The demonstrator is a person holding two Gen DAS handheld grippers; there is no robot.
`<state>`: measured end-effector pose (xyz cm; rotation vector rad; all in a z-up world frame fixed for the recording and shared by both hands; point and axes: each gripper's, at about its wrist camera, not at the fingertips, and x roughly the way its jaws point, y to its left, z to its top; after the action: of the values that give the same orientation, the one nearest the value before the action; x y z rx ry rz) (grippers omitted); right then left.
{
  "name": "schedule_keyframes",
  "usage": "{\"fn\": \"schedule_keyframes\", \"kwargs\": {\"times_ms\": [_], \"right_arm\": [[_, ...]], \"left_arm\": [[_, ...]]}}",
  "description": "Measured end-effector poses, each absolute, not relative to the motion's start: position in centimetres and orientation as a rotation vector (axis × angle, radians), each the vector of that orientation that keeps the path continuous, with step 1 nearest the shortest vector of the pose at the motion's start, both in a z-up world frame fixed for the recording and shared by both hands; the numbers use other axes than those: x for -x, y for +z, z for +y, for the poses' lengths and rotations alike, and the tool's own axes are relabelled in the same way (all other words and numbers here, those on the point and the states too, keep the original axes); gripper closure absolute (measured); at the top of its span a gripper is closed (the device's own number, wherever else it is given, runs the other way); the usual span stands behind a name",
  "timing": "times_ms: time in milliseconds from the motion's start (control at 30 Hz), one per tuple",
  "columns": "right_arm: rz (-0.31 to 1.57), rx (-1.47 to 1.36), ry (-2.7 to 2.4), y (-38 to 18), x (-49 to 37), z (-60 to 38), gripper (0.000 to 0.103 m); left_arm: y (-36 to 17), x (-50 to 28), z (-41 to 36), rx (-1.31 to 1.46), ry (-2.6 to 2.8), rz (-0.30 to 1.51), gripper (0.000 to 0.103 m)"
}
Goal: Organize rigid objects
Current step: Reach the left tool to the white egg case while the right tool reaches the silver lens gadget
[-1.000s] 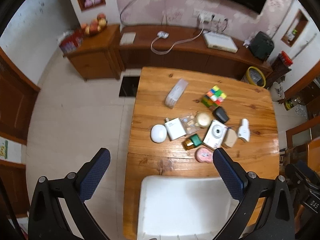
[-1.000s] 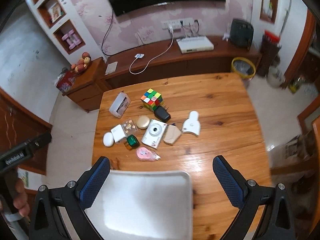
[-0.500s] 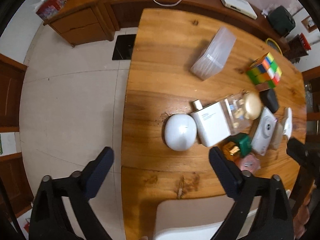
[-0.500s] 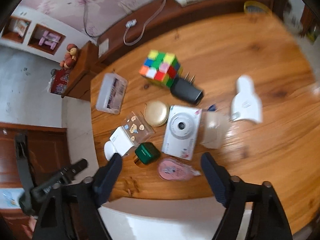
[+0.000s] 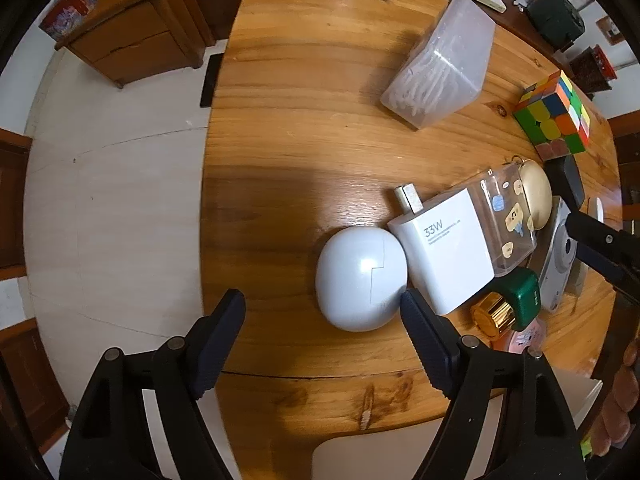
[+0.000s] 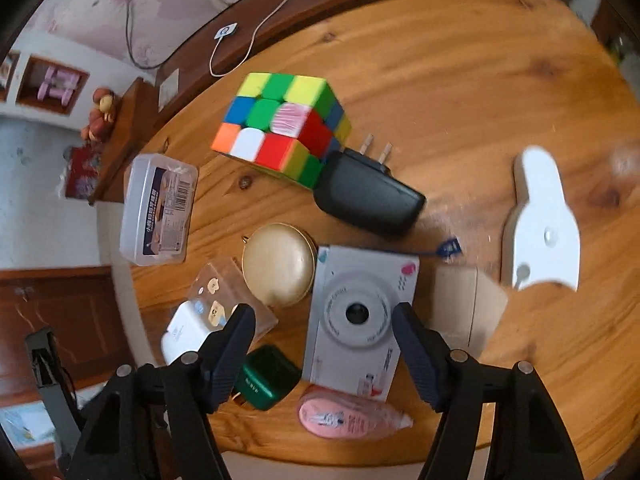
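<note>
Both grippers' jaws just narrowed, holding nothing: centre your left gripper (image 5: 322,312) over the white case (image 5: 360,278), your right gripper (image 6: 324,326) squarely over the camera (image 6: 360,320).

White case (image 5: 362,278), multicoloured cube (image 6: 280,126), green bottle (image 6: 266,384)

Right view blurs the white bracket (image 6: 540,224); green bottle (image 6: 266,384) partly hidden.

A home living room is indicated: beyond the wooden table (image 6: 460,80), a low sideboard (image 5: 132,36) and floral-papered wall (image 6: 120,4) are seen.
</note>
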<state>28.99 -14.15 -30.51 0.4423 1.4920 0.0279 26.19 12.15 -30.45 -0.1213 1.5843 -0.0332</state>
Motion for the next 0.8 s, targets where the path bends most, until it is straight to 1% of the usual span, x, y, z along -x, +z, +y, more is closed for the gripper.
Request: {"fn": "schedule_keyframes", "kwargs": {"times_ms": [167,267,367,400,500,567,633,733,800], "right_arm": [[1.505,-0.356,0.016,-30.5,-29.6,-13.2,0.030],[1.501,-0.369,0.047,-30.3,-29.8,-13.3,0.030],[1.495,-0.355,0.063,-30.4,-30.1,-13.4,0.030],[1.503,-0.332,0.060,-30.5,-30.2,-13.5,0.031],[1.555,-0.260,0.020,-31.1,-30.5,-12.9,0.032],[1.597,-0.265,0.009,-32.1,-30.1,-13.0,0.033],[1.587,-0.238,0.008,-32.1,-30.0,-12.4,0.033],[1.587,-0.159,-0.038,-32.5,-29.9,-11.3,0.033],[1.591,-0.081,-0.073,-32.9,-29.5,-10.4,0.038]], "left_arm": [[-30.6,-26.6,12.2,0.143,-0.042,1.589,0.022],[-31.0,-27.0,12.0,0.119,-0.032,1.586,0.022],[-31.4,-27.1,12.3,0.154,-0.033,1.594,0.024],[-31.6,-27.1,12.4,0.161,-0.030,1.594,0.026],[-31.8,-26.9,12.5,0.144,-0.020,1.585,0.026],[-32.1,-27.2,11.9,0.134,-0.015,1.583,0.027],[-32.2,-27.3,11.7,0.130,-0.012,1.583,0.027],[-31.4,-26.8,11.0,0.135,-0.020,1.582,0.037],[-31.3,-26.8,10.8,0.144,-0.027,1.593,0.048]]}}
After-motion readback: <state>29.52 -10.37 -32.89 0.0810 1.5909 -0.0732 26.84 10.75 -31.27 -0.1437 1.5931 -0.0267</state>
